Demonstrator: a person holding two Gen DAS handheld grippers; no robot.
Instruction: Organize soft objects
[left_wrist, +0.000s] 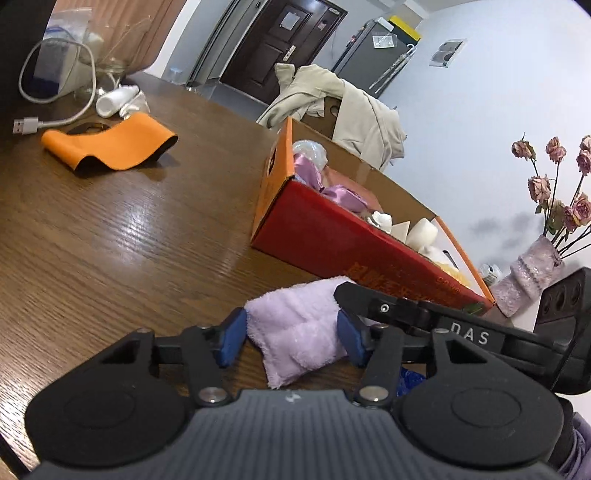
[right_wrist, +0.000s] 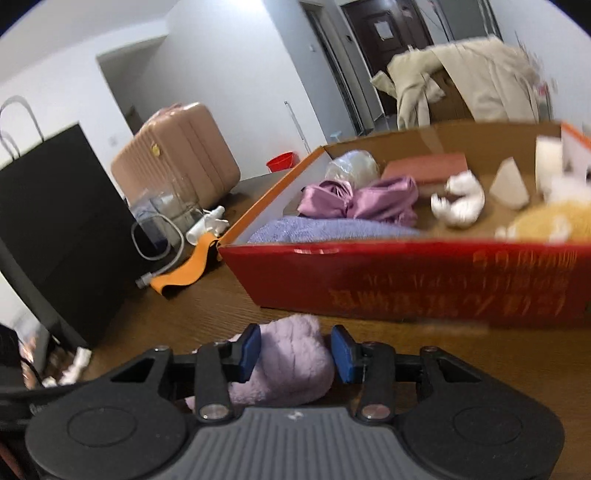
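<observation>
A: Towel status? Where is it & who has it?

B: Lilac towel (left_wrist: 295, 328) sits on the wood counter (left_wrist: 110, 229), bottom centre of both views, just in front of the red box (left_wrist: 354, 247). Left gripper (left_wrist: 291, 338) straddles it, pads touching both sides. Right gripper (right_wrist: 295, 354) is clamped on the other end, fluff bulging between the pads.

A: So both grasping?

B: Right looks like yes. Left – pads at the cloth, little squeeze visible, so prob a light hold.

A: Handling?

B: Light, floppy, plush, no fragility. Will sag & unfold if pinched at an edge only; better to take the thick folded bulk, w/ both ends supported.

A: What's around, left to right?

B: Left-wrist view: USB cable (left_wrist: 48, 110) & white tube (left_wrist: 114, 99) upper left, orange mat (left_wrist: 110, 144), then box, dried roses in vase (left_wrist: 532, 273) far right. Box already holds purple satin cloth (right_wrist: 369, 203), blue towel (right_wrist: 325, 229), white bits.

A: Obstacles?

B: Near box wall – towel must clear it. Right gripper's arm crosses close over the left one; mind a clash.
</observation>
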